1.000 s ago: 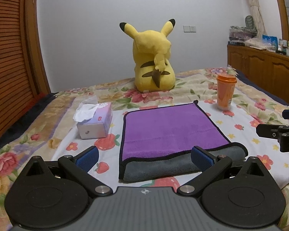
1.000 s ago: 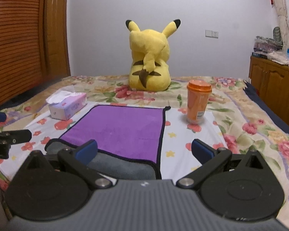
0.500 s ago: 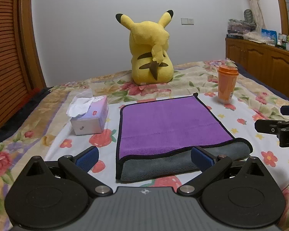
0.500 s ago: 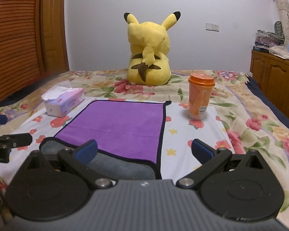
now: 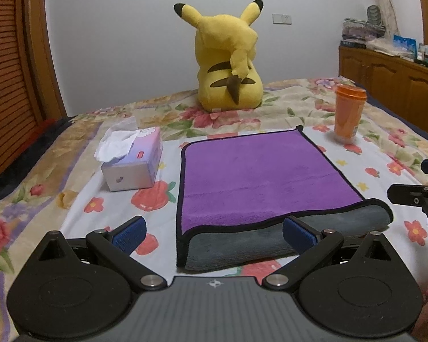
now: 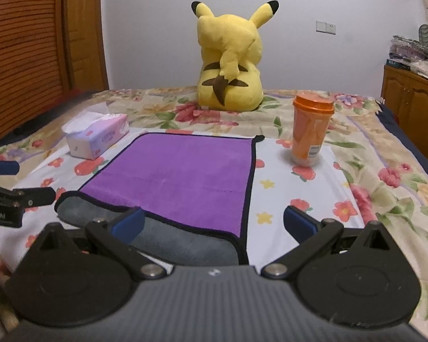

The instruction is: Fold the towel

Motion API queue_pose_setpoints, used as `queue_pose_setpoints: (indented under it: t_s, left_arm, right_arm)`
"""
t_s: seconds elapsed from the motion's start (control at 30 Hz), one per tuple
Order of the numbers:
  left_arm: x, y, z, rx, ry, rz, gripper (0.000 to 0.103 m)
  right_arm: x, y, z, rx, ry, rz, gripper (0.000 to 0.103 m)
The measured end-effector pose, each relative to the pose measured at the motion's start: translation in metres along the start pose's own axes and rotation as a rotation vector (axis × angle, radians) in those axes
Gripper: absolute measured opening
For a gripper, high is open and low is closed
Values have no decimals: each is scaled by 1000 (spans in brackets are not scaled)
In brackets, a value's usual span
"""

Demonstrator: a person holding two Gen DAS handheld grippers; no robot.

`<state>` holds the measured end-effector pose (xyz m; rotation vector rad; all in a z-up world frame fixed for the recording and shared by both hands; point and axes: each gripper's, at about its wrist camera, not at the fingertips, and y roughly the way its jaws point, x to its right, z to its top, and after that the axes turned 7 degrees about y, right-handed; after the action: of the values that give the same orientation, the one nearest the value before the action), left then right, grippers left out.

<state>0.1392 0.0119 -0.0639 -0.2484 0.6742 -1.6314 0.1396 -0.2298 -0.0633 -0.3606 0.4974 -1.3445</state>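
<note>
— Towel lay where, from the left hand-held gripper?

— Straight ahead of it and a little to its right, flat on the bed. The purple face was up, with a grey layer showing along the near edge, which looked like a rounded fold turned toward both grippers. That near edge sat just beyond the left gripper's fingertips, its left corner falling between the two blue pads.

— And from the right hand-held gripper?

— Ahead and to its left. The towel's right border ran forward almost along that gripper's midline, so only its left finger stood over the cloth.

— Were either of them holding anything?

— No. Both had their fingers spread wide with nothing between them, and neither touched the towel as far as I could tell.

— Which way did the long axis run?

— Hard to judge through the fisheye; the piece looked close to square, slightly longer away from the grippers. I'd guess the next fold calls for a side edge or the near edge, and each gripper was about equally near its own corner.

— Anything in the way?

— A tissue box off to the left, an orange cup off to the right, a yellow plush beyond; all stood apart from the towel.
</note>
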Motion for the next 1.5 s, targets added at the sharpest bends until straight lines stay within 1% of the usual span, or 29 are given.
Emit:
queue_pose_setpoints:
  t_s: [0.2, 0.43, 0.63, 0.77, 1.17, 1.3, 1.43, 1.47, 1.5]
  left_arm:
    - [-8, 11, 2, -11, -2, -3, 103]
    - [-16, 27, 0, -48, -8, -19, 103]
    - [-21, 39, -3, -82, -12, -41, 103]
    - [-25, 46, -5, -103, -31, -63, 101]
    - [-37, 73, -5, -146, -69, -89, 87]
    - [-43, 84, -5, -171, -98, -114, 78]
    - [-47, 91, -7, -187, -110, -133, 72]
    - [-48, 92, -8, -191, -113, -137, 68]
    - [-48, 94, -9, -197, -115, -141, 65]
  right_arm:
    - [-1, 8, -2, -33, -5, 5, 103]
    - [2, 22, -2, -74, -5, -10, 103]
    - [4, 39, 0, -101, -20, -23, 103]
    - [7, 47, -1, -127, -13, -24, 103]
    - [18, 62, 0, -208, 26, 8, 103]
    - [20, 67, -1, -236, 31, 18, 103]
    - [21, 70, -2, -258, 33, 26, 102]
    - [21, 71, -2, -265, 34, 30, 102]
    - [21, 72, -2, -270, 35, 34, 96]
